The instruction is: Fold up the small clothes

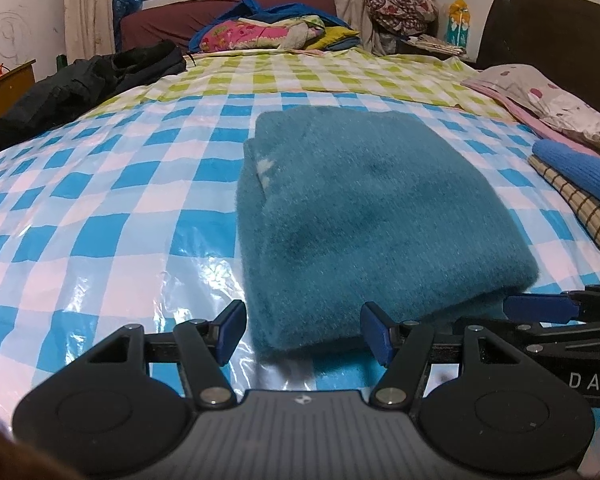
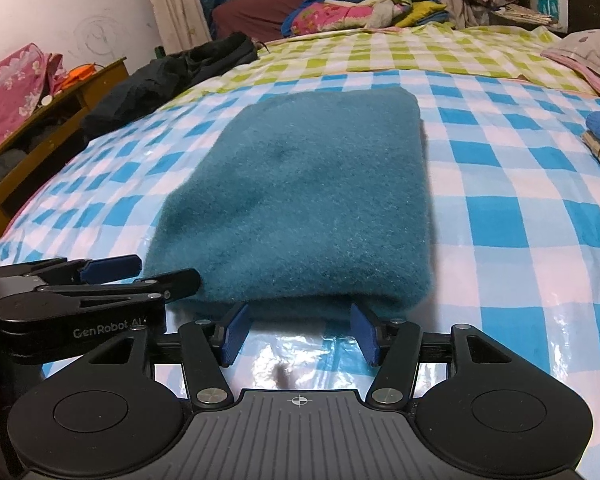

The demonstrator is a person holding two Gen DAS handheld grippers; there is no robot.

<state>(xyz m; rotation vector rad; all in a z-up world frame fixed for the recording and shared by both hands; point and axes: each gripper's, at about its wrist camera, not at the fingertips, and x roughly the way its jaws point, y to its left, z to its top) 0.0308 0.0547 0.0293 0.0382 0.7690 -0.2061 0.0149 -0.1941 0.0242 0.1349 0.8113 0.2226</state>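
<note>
A fuzzy teal garment (image 1: 364, 220) lies folded into a thick rectangle on the blue-and-white checked plastic sheet (image 1: 100, 240); it also shows in the right wrist view (image 2: 308, 208). My left gripper (image 1: 304, 332) is open, its blue pads at the garment's near edge and left corner, holding nothing. My right gripper (image 2: 298, 334) is open at the near edge too, with nothing between its pads. The right gripper shows at the right in the left wrist view (image 1: 540, 312); the left gripper shows at the left in the right wrist view (image 2: 112, 268).
Folded clothes, a blue knit on a checked piece (image 1: 572, 184), are stacked at the right. A dark garment (image 1: 84, 88) lies at the far left. Bright bedding (image 1: 268, 32) is piled at the bed's far end. A wooden cabinet (image 2: 40, 120) stands left of the bed.
</note>
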